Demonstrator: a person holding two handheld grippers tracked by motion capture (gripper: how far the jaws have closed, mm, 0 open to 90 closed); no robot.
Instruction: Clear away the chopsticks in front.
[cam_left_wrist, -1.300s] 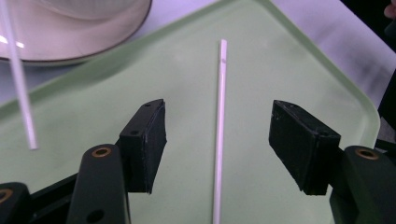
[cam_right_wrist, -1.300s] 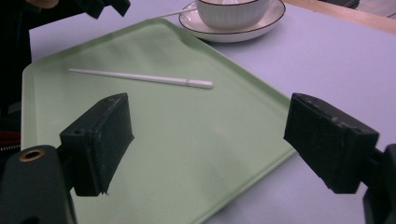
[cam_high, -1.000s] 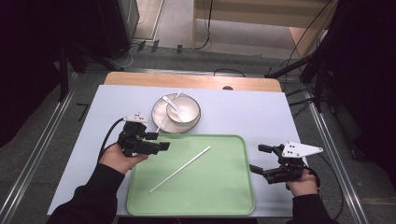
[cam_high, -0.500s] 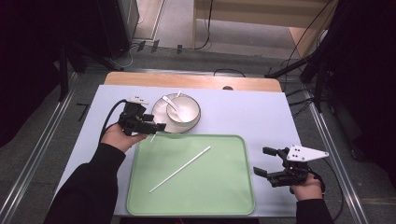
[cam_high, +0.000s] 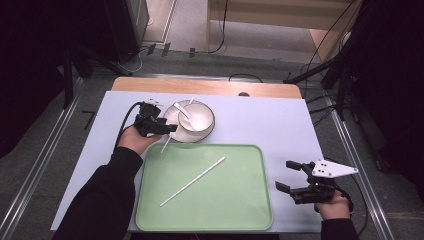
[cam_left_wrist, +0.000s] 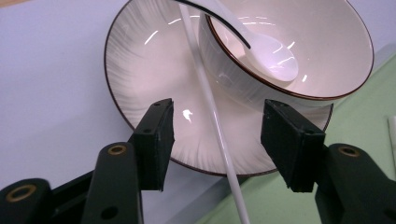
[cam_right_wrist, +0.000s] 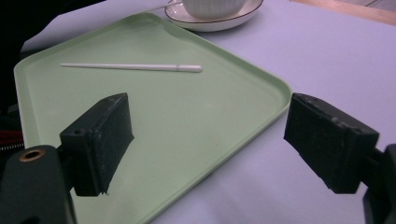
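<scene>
A white bowl (cam_high: 197, 120) holding a white spoon (cam_high: 184, 112) stands on a white plate (cam_high: 172, 112) with a dark rim. One white chopstick (cam_left_wrist: 212, 109) leans across the plate, from beside the bowl down over the plate's near rim. My left gripper (cam_high: 169, 128) hovers at the plate's left edge, and the chopstick runs between its jaws. The jaws have just been closing, and the pads (cam_left_wrist: 159, 135) stand clear of it on both sides. A second chopstick (cam_high: 192, 181) lies diagonally on the green tray (cam_high: 250, 210). My right gripper (cam_high: 289, 176) is open just right of the tray.
The tray (cam_right_wrist: 56, 116) and the plate rest on a pale lilac table cover (cam_high: 260, 120), with a strip of wooden table edge (cam_high: 210, 86) behind it. Metal rails run along both sides of the table, and cables lie on the floor beyond.
My left hand has moved from the tray's left edge up and right to the plate, so its jaws now straddle the leaning chopstick. The right gripper has hardly shifted.
</scene>
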